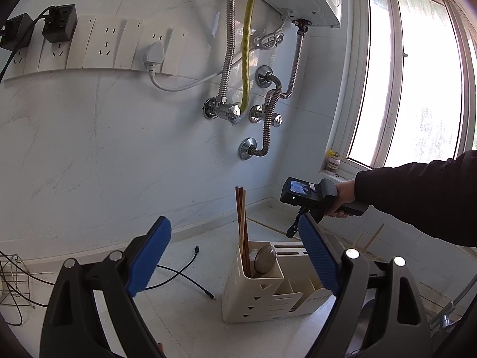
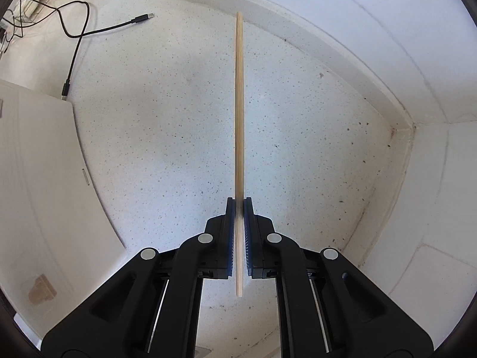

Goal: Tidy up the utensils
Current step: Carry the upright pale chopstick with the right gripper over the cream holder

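A cream utensil holder (image 1: 268, 295) stands on the speckled counter. Brown chopsticks (image 1: 241, 223) and a metal spoon (image 1: 263, 258) stand upright in its tall compartment. My left gripper (image 1: 235, 256) is open, with its blue pads wide apart in front of the holder and nothing between them. Beyond the holder, a hand in a dark sleeve holds my right gripper (image 1: 293, 226), which points down at the counter. In the right wrist view, the right gripper (image 2: 238, 203) is shut on a pale bamboo chopstick (image 2: 239, 104). The chopstick lies crosswise above the counter (image 2: 164, 134).
A black USB cable (image 2: 74, 29) lies on the counter, seen as a cable (image 1: 184, 271) left of the holder. A white flat object (image 2: 44, 164) fills the left edge. More pale sticks (image 1: 369, 238) lie at the right. Behind are wall sockets (image 1: 104, 44), pipes (image 1: 247, 59) and a window (image 1: 417, 74).
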